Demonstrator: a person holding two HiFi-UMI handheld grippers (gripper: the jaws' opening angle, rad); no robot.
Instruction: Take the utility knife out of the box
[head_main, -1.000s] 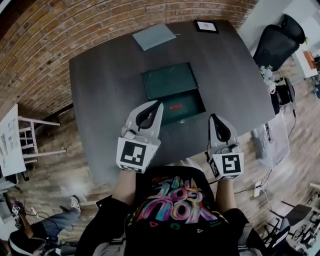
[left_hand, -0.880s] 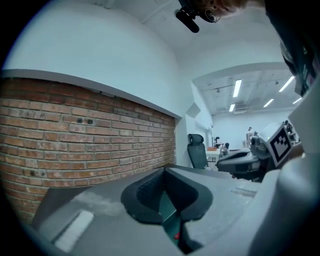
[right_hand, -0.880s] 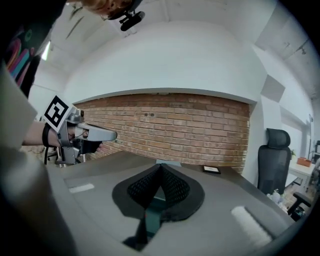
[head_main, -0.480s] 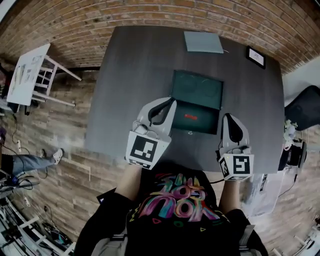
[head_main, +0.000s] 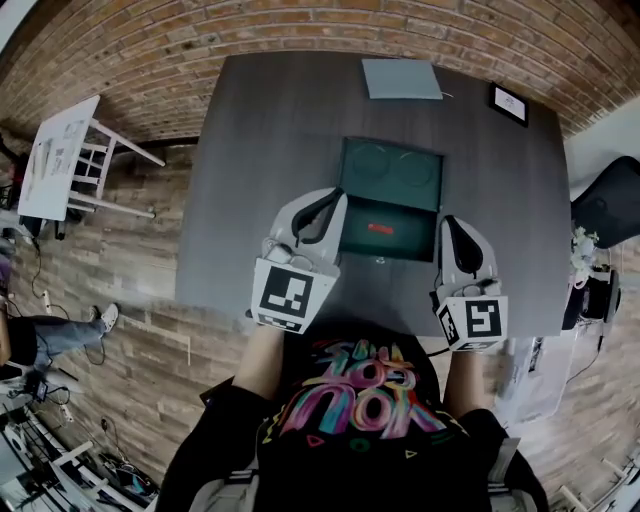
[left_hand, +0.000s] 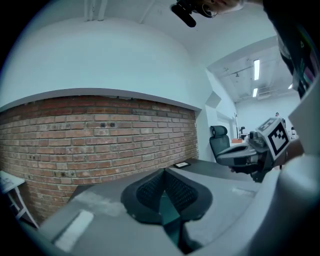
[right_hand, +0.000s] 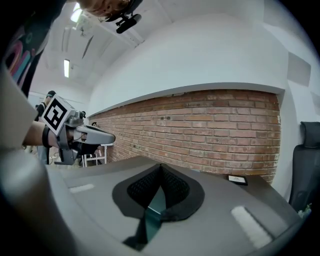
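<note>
An open dark green box (head_main: 404, 238) lies in the middle of the dark grey table (head_main: 250, 150), its lid (head_main: 391, 171) folded back on the far side. Inside lies the utility knife (head_main: 381, 229), small and red. My left gripper (head_main: 337, 197) hovers over the box's left edge, shut and empty; in the left gripper view its pads (left_hand: 150, 192) meet. My right gripper (head_main: 451, 221) is just right of the box, also shut on nothing, fingertips (right_hand: 172, 185) touching. Each gripper shows in the other's view: right gripper (left_hand: 248, 156), left gripper (right_hand: 82, 136).
A grey-blue sheet (head_main: 401, 78) and a small black-framed card (head_main: 508, 101) lie at the table's far edge. A white stool (head_main: 70, 152) stands on the wooden floor at the left, a black office chair (head_main: 608, 205) at the right. A brick wall runs behind the table.
The head view has swung round, so the table now sits squarer in the picture. Both grippers turned with it and stay shut beside the box; the right one shifted sideways.
</note>
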